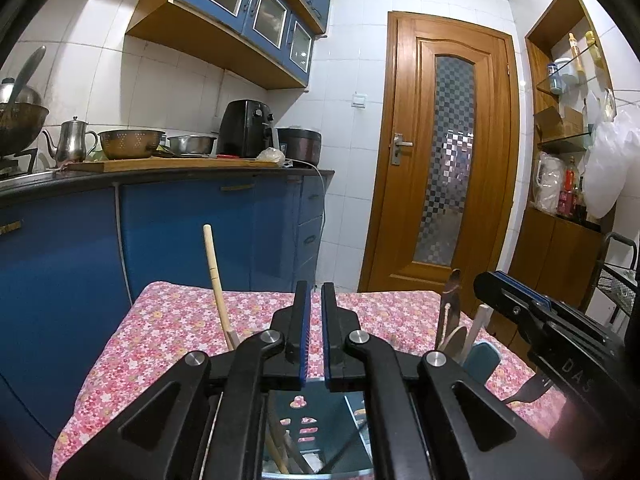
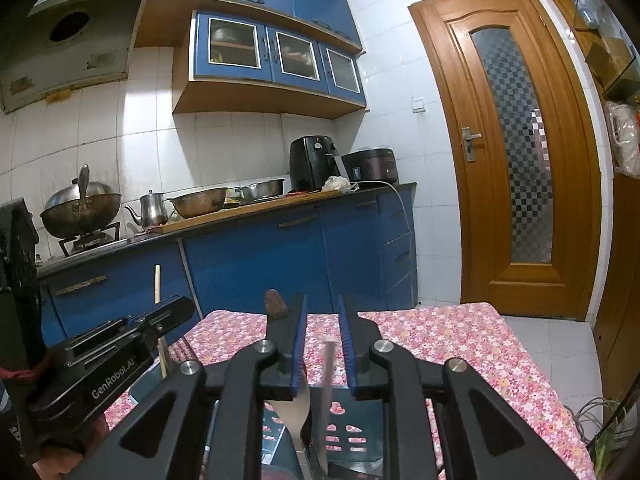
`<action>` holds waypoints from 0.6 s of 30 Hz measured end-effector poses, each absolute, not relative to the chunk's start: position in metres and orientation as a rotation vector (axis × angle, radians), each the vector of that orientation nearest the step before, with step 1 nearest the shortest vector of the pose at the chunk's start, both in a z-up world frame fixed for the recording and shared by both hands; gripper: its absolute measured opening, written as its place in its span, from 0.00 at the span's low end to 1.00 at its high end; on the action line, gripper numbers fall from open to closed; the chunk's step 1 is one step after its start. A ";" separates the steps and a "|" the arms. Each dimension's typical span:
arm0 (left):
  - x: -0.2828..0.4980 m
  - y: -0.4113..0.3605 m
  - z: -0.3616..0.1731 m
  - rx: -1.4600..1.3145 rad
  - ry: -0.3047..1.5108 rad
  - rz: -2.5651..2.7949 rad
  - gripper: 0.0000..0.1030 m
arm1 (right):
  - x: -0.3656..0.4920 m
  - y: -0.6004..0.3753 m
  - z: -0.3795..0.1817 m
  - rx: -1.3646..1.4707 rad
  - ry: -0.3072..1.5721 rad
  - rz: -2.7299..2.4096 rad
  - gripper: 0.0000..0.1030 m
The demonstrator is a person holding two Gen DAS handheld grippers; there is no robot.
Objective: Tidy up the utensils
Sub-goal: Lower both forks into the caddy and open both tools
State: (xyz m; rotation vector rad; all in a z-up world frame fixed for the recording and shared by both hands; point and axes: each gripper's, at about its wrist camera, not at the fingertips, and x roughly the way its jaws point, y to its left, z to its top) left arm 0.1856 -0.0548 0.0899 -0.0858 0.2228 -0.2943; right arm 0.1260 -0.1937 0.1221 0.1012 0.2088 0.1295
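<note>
Right claw (image 2: 323,320) released around thin utensil (image 2: 329,364); left claw (image 1: 316,304) clenched, empty. Risk: utensil tips against holder (image 2: 360,412) rim.

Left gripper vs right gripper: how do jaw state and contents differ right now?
Left gripper: jaws closed to a thin slit, nothing between them. Right gripper: jaws clearly parted, with a thin pale utensil handle standing in the gap, not visibly pressed by the pads. A dark-handled utensil stands just beside the right gripper; a wooden stick stands well clear of the left gripper. Both are black with blue pads, held over the flowered tablecloth.
</note>
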 end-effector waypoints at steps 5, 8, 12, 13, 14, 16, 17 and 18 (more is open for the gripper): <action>0.178 -0.054 0.096 -0.082 0.229 -0.300 0.02 | 0.122 -0.198 0.125 0.138 0.222 0.143 0.20; 0.171 -0.055 0.101 -0.067 0.251 -0.302 0.02 | 0.116 -0.200 0.129 0.155 0.228 0.155 0.20; 0.158 -0.055 0.106 -0.045 0.278 -0.305 0.02 | 0.107 -0.200 0.135 0.150 0.228 0.164 0.20; 0.156 -0.054 0.106 -0.039 0.284 -0.304 0.02 | 0.104 -0.199 0.136 0.145 0.229 0.164 0.20; 0.153 -0.054 0.106 -0.033 0.290 -0.300 0.02 | 0.101 -0.199 0.137 0.142 0.231 0.164 0.20; 0.147 -0.053 0.106 -0.026 0.299 -0.295 0.02 | 0.095 -0.198 0.137 0.137 0.240 0.162 0.21; 0.143 -0.052 0.106 -0.023 0.303 -0.293 0.02 | 0.092 -0.198 0.137 0.136 0.245 0.163 0.21; 0.141 -0.051 0.106 -0.020 0.307 -0.291 0.02 | 0.089 -0.197 0.137 0.136 0.248 0.166 0.21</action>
